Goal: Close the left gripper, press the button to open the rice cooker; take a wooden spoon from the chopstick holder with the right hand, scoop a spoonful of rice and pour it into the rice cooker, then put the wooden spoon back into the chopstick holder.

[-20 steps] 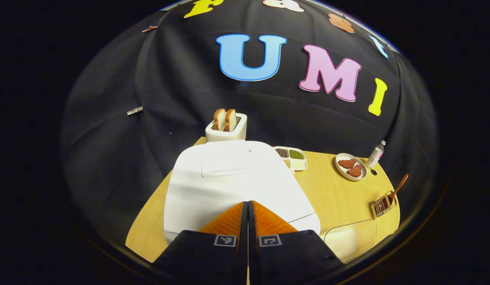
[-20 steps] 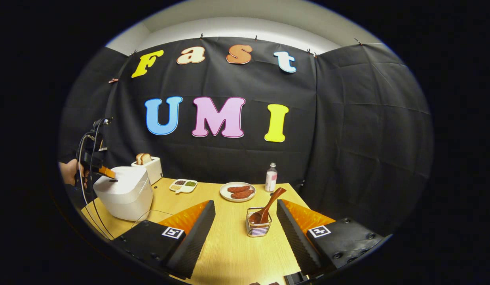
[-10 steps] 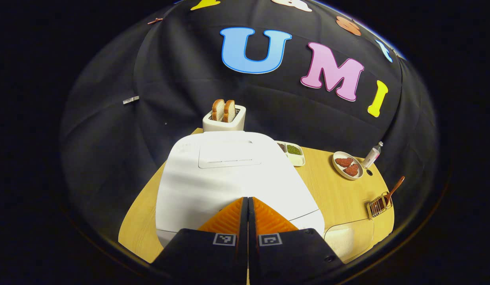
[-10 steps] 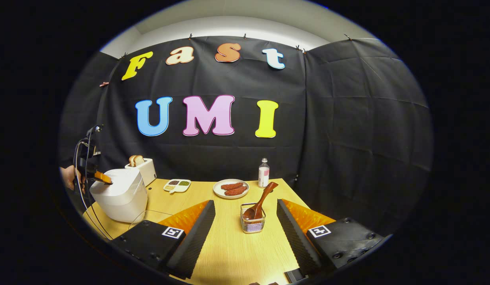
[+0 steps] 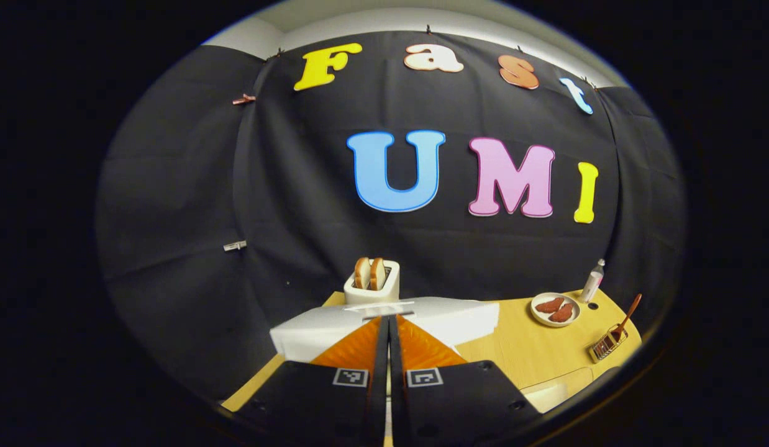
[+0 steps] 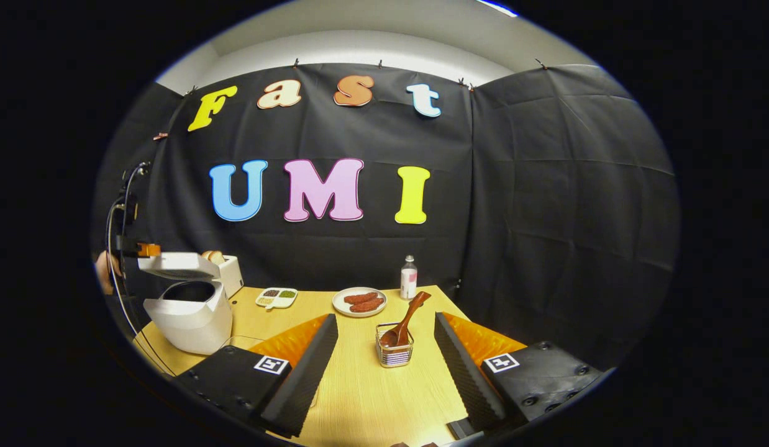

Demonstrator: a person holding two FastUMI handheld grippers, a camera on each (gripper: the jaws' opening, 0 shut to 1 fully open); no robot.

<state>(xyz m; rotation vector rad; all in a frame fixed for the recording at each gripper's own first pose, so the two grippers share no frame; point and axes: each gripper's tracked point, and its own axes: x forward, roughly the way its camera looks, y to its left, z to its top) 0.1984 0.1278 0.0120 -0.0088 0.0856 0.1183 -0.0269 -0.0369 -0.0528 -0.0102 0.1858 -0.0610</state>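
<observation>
The rice cooker, at the left of the right gripper view, stands open. The right gripper has its fingers wide apart. The wooden spoon stands in the chopstick holder just ahead between them, handle tilting up-right. The left gripper is pressed together, holding nothing.

The left gripper view sits close behind the rice cooker, facing the wall. The right gripper view looks across the table from farther back. Both share the toaster.
</observation>
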